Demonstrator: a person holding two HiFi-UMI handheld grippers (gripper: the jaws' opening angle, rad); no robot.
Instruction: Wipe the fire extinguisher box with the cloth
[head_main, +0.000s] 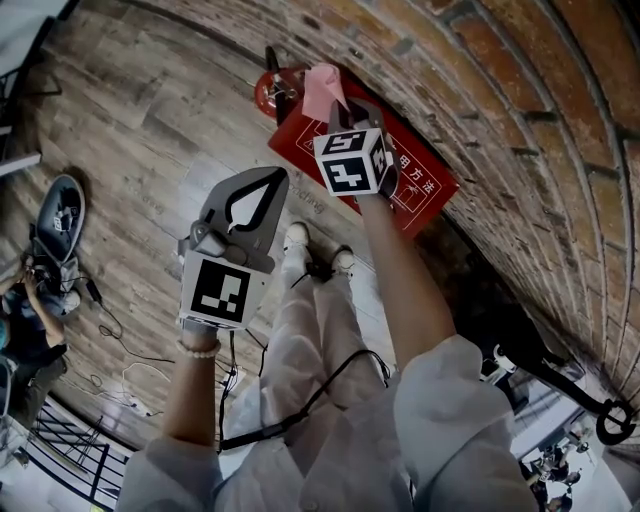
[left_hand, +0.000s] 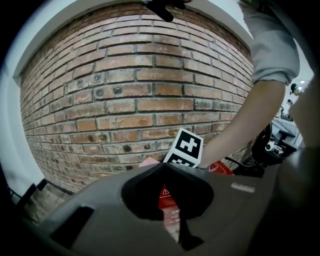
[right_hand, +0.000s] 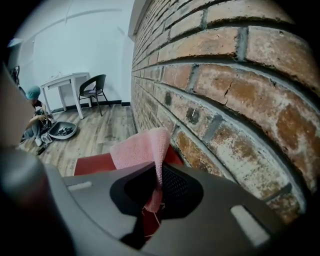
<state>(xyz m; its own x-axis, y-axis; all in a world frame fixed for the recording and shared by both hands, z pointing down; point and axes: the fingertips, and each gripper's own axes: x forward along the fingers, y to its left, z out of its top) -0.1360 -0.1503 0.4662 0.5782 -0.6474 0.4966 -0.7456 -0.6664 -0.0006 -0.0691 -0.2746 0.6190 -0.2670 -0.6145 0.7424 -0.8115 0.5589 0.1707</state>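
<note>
**Right gripper** (right_hand: 152, 200): the jaws are closed on a pinch of the pink cloth (right_hand: 140, 150). Most of the fabric stands free past the tips as a folded flap, and only a narrow tail runs back between them.

**Left gripper** (left_hand: 164, 169): the jaws are drawn together with nothing between them. It hangs idle, nearer to me and left of the working hand.

**Setting:** the cloth sits over the far-left end of the red fire extinguisher box (head_main: 418, 192). The box stands on the wood floor (head_main: 150, 130) against the brick wall (head_main: 480, 90), with a red extinguisher (head_main: 275, 92) just beside that same end. I cannot tell whether the fabric touches the box.

**Step in hand, as I judge it:** bringing the cloth down onto the printed red surface to begin a stroke.

**Doing it well:**
- I would tilt the right gripper so the free flap, not the jaw tips, lies flat on the box.
- I would press lightly and draw long overlapping passes from this end toward the right end, parallel to the wall.
- The hold looks shallow, and hard dragging could pull the cloth out, so modest pressure suits.
- I would steer clear of the extinguisher and the rough brick, either of which could snag the fabric.
</note>
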